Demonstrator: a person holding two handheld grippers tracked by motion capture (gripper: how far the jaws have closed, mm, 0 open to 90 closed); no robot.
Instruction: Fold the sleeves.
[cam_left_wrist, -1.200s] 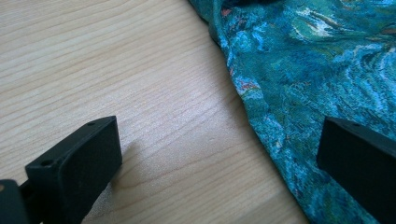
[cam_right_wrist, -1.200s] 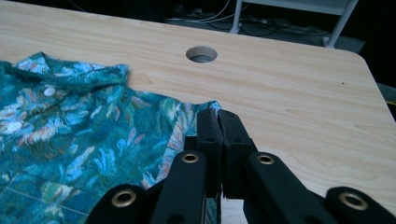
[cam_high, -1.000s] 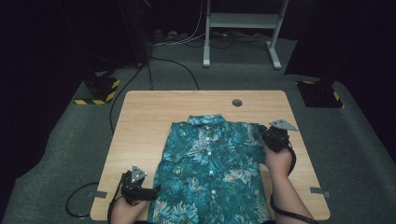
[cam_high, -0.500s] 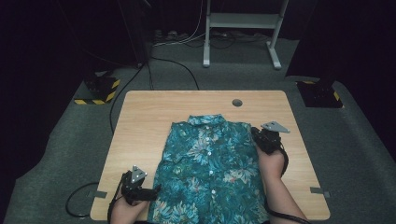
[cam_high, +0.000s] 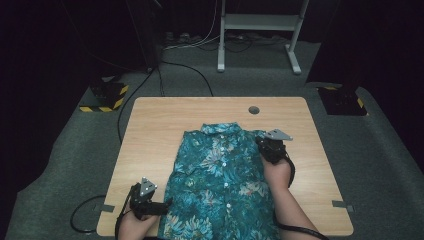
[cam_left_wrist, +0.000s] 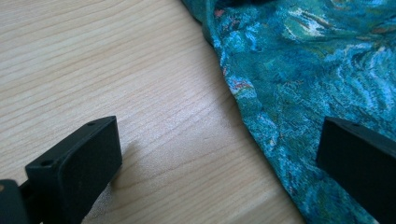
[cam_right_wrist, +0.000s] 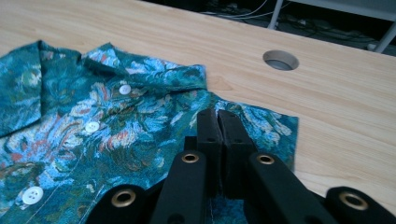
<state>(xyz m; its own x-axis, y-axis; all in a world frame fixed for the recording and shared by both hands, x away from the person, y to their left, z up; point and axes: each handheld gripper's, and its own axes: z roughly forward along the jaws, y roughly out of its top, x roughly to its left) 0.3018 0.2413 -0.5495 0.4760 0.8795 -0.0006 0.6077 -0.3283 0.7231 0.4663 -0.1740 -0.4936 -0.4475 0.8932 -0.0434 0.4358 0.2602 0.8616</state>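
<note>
Since a second ago, the right gripper (cam_high: 265, 141) has slid inward from the table's right side toward the shirt's shoulder, carrying the fabric edge with it, while the left gripper (cam_high: 162, 207) has kept its place at the near left. At this moment a teal floral shirt (cam_high: 222, 190) lies buttoned and face up on the wooden table (cam_high: 150, 130), collar (cam_high: 220, 128) pointing away from the person and hem running off toward the near edge. In the right gripper view the two black jaws stand pressed together with the right gripper (cam_right_wrist: 217, 116) over the shirt's shoulder corner (cam_right_wrist: 275, 126) — closed, with cloth directly beneath the tips, though whether a fold is actually pinched between them cannot be told. White buttons (cam_right_wrist: 124, 89) run down the placket to the left of those jaws, and a round cable hole (cam_right_wrist: 280, 59) sits in the bare wood beyond. The left gripper (cam_left_wrist: 219, 154) is wide open in its own view: one jaw over bare wood, the other over the print, the shirt's side edge (cam_left_wrist: 243, 107) running between them — neither pad pressing on it. Dark carpet (cam_high: 75, 150) surrounds the table, and a metal stand (cam_high: 260, 30) is visible behind it.
</note>
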